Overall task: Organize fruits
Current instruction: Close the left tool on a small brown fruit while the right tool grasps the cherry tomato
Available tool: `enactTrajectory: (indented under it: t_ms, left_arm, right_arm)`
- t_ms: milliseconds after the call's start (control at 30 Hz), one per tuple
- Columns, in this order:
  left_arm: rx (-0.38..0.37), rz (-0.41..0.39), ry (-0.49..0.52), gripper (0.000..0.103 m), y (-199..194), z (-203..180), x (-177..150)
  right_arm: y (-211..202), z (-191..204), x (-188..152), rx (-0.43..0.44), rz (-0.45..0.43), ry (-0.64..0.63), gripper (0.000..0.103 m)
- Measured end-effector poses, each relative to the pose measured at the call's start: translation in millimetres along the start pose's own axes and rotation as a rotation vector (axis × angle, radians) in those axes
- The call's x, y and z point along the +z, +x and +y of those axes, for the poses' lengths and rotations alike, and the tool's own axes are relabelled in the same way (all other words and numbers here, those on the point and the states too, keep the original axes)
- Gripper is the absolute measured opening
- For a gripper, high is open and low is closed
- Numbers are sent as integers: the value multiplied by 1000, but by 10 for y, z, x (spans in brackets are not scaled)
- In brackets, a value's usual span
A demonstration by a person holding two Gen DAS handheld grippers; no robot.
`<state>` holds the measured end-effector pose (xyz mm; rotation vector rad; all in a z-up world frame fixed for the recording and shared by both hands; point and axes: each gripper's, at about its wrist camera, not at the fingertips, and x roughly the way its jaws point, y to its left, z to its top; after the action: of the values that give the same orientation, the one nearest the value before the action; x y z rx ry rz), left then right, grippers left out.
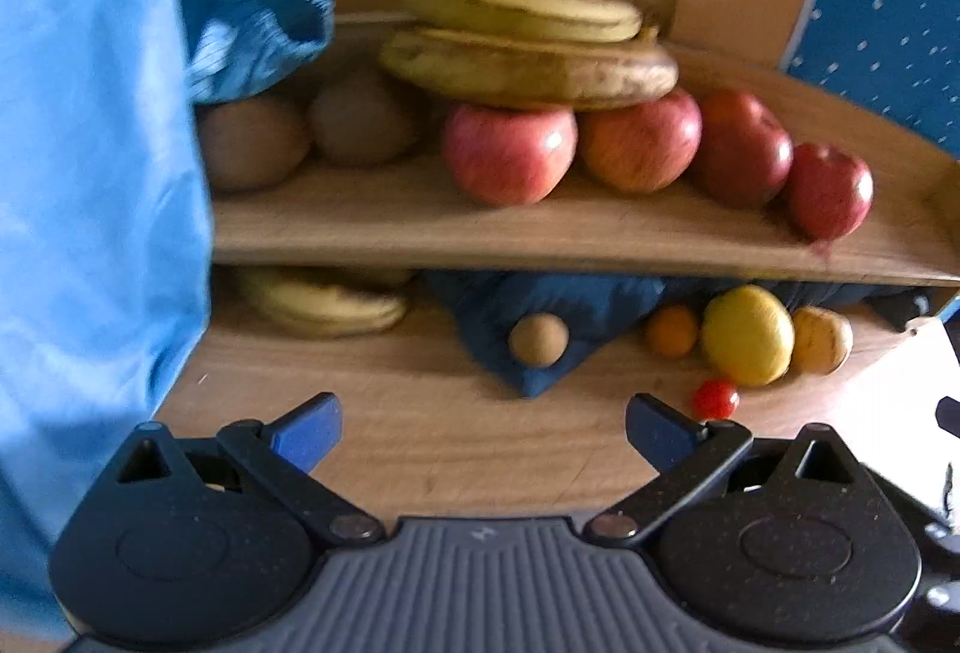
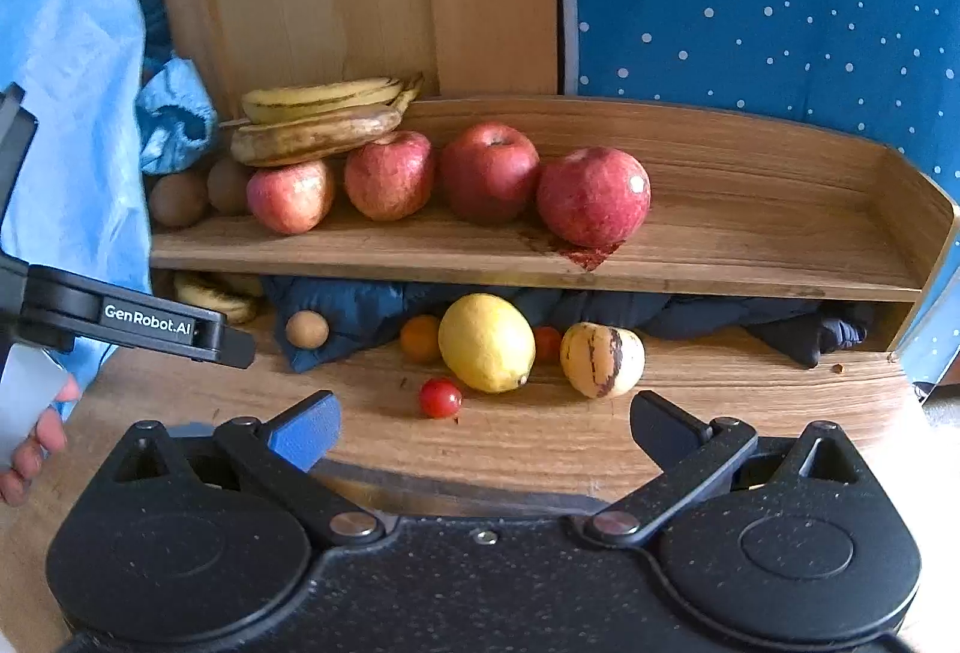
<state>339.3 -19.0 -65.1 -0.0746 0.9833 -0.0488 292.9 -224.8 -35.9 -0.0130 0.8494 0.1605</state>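
the left hand-held gripper (image 1: 483, 428) is hovering with its jaws spread and nothing between them, facing the wooden shelf (image 1: 540, 233) at 12 o'clock. the right hand-held gripper (image 2: 483, 428) is likewise spread and empty, pointing over the surface (image 2: 540, 437) toward the loose fruit.

the shelf is already carrying sorted fruit, grouped by kind: four apples (image 2: 489, 172) are sitting in a row along its middle, two kiwis (image 2: 179, 197) are lying at its 9 o'clock end, and bananas (image 2: 318, 119) are resting on top, partly on the leftmost apples, probably because there is little free board there. the 3 o'clock end of the shelf is lying bare, which looks like room kept for what is left.

the unsorted pieces are lying below the shelf on the surface: a lemon (image 2: 486, 342), a small orange fruit (image 2: 420, 337) touching it at 9 o'clock, a striped pale melon-like fruit (image 2: 602, 359) just beside it at 3 o'clock, a cherry tomato (image 2: 440, 397) nearest the right hand-held gripper, a second small red fruit (image 2: 547, 342) behind the lemon, a kiwi (image 2: 306, 329) on a dark blue cloth (image 2: 372, 311), and more bananas (image 2: 216, 296) tucked under the shelf at 10 o'clock.

judging from this, both open grippers are being readied for the next pick.
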Motion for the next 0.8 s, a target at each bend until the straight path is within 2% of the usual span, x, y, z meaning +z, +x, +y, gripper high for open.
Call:
enactTrajectory:
  t_ms: [333, 500, 800]
  left_arm:
    - [-89, 9, 56, 102, 301, 1, 157]
    - [-145, -30, 107, 102, 391, -2, 176]
    - [-207, 21, 131, 102, 597, -46, 200]
  right_arm:
    - [394, 168, 77, 18, 101, -10, 102]
    - [509, 185, 71, 13, 129, 23, 102]
    - [774, 199, 76, -2, 175, 79, 96]
